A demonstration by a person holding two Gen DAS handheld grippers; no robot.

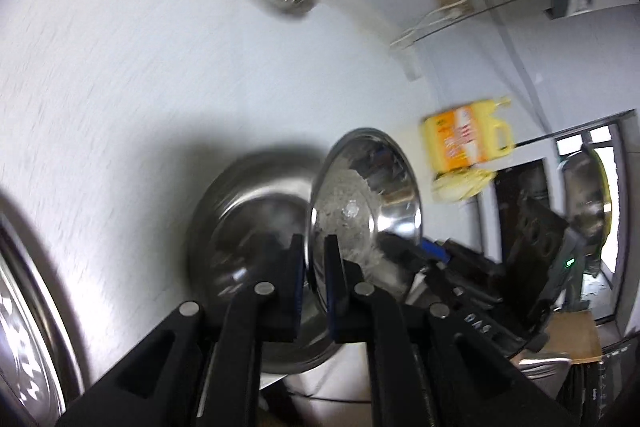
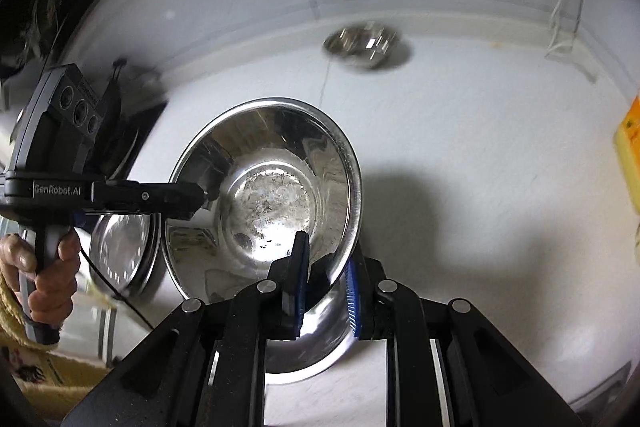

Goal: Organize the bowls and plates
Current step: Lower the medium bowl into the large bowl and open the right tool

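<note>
White countertop (image 2: 460, 155), faintly grained and matte, is filling most of both views, blurred with streaks. I'm carrying a big steel bowl (image 2: 264, 187) in my right gripper (image 2: 326, 283): round, deep, mirror-polished walls, scuffed dull flat bottom, sitting at centre of the right wrist view above the counter. My right jaws are clenching its near rim, one blue ribbed pad inside the wall, the other outside.

In the left wrist view my left gripper (image 1: 316, 259) is pinching the thin rim of a smaller steel dish (image 1: 364, 195), shallow, shiny, tilted almost edge-on at lower centre; jaws are clamped tight on it. Just behind it, centre-left, the big bowl (image 1: 248, 227) is showing its curved outer wall.

In the right wrist view, at left edge, my left hand (image 2: 44, 267) is gripping the other tool's grey handle, its black fingers reaching to the bowl's left rim, the dish beneath them.

Another steel rim (image 1: 24, 307) is curving along the lower left edge of the left view.

A small steel bowl (image 2: 366, 45) is sitting far back on the counter, upper centre, blurred.

A yellow plastic jug (image 1: 468, 143) with orange label is standing at right of the left view.
</note>
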